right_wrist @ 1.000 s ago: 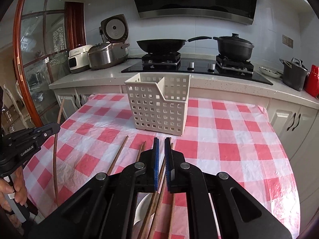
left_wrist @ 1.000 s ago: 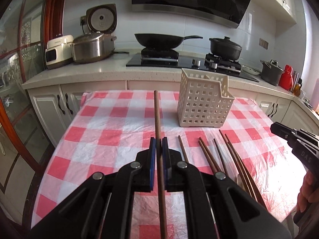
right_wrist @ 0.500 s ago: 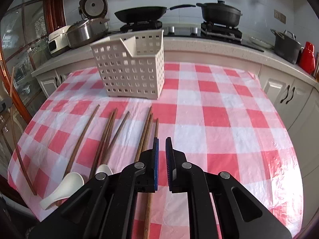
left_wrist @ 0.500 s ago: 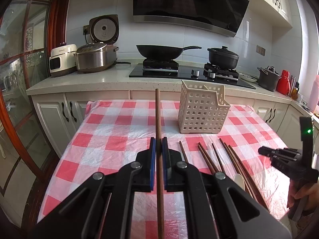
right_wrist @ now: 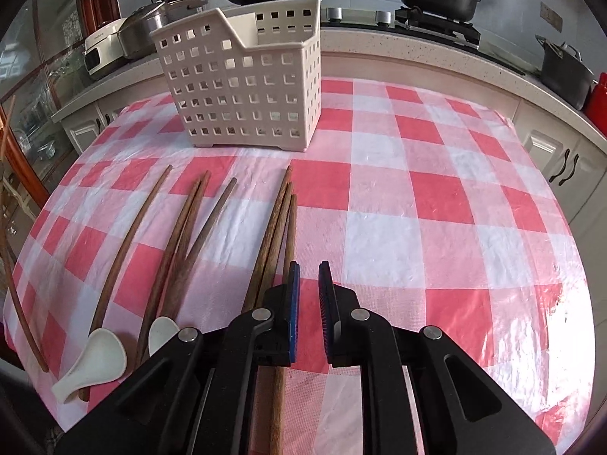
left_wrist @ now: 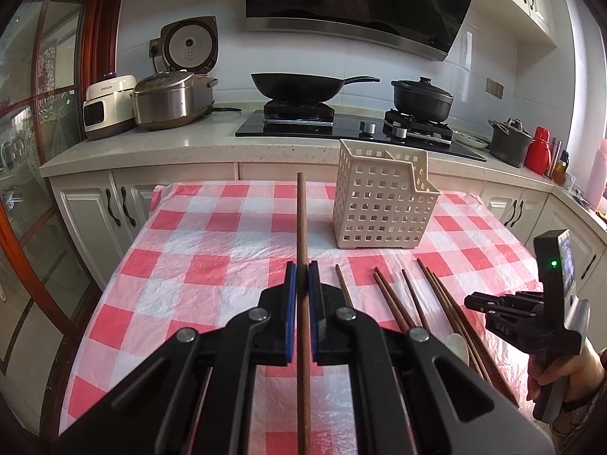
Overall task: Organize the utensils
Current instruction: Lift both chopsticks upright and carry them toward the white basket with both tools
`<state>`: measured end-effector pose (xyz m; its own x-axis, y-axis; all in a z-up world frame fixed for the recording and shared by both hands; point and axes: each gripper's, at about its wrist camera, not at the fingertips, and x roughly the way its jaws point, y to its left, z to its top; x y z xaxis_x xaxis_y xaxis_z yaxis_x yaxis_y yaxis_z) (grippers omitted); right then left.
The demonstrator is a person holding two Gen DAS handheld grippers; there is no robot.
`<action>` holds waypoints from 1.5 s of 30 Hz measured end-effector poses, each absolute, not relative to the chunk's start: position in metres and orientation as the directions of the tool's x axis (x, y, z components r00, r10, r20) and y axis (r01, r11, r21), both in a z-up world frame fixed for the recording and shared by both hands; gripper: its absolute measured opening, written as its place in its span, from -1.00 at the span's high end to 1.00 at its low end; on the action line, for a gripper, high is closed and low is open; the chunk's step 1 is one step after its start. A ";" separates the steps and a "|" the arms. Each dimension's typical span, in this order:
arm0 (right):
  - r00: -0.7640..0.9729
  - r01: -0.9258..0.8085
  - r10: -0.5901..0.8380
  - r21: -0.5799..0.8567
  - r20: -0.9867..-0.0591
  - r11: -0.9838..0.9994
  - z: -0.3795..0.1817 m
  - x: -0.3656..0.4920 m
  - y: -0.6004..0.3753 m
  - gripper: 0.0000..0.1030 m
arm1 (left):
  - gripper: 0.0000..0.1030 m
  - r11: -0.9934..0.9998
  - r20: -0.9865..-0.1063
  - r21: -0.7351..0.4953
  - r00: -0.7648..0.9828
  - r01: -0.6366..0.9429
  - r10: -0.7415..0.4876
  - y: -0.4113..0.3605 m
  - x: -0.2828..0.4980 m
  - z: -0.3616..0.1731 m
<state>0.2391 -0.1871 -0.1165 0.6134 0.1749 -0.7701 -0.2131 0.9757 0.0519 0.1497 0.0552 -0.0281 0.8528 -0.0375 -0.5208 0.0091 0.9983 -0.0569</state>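
Observation:
My left gripper (left_wrist: 302, 270) is shut on a brown wooden chopstick (left_wrist: 302, 220), held above the checked tablecloth and pointing toward the counter. A white perforated basket (left_wrist: 381, 204) stands at the far middle of the table; it also shows in the right wrist view (right_wrist: 246, 87). Several chopsticks (right_wrist: 182, 235) and two white spoons (right_wrist: 98, 356) lie on the cloth. My right gripper (right_wrist: 308, 271) is slightly open and empty, low over the cloth just right of a chopstick bundle (right_wrist: 279, 227). It shows from the left wrist view (left_wrist: 474, 301).
The red-and-white tablecloth (right_wrist: 417, 208) covers the table. Behind it runs a counter with a rice cooker (left_wrist: 170, 102), a wok (left_wrist: 299, 85) and a black pot (left_wrist: 421, 100). White cabinets (left_wrist: 98, 212) stand close to the table's far edge.
My right gripper dropped lower and closer to the chopsticks on the cloth, and its jaws parted a little. My left gripper rose slightly with its chopstick.

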 end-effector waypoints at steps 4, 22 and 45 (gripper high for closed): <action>0.598 -0.252 0.181 0.031 -0.780 0.967 -0.116 0.238 -0.179 0.73 | 0.89 0.998 -0.522 -0.056 0.852 0.021 -0.047 0.052 0.151 -0.030; 0.666 -0.239 0.223 0.079 -0.712 0.968 -0.093 0.235 -0.193 0.88 | 0.89 0.998 -0.502 -0.056 0.864 0.024 -0.049 0.055 0.138 -0.021; 0.884 -0.260 0.251 0.033 -0.394 0.965 0.025 0.162 -0.217 0.88 | 0.89 0.996 -0.410 0.010 0.909 0.090 -0.079 0.024 0.117 0.025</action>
<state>0.1617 -0.2172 0.0247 0.8842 0.2511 -0.3940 -0.2595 0.9652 0.0327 0.1170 0.0238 0.0250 0.9086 -0.0785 -0.4102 0.0904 0.9959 0.0095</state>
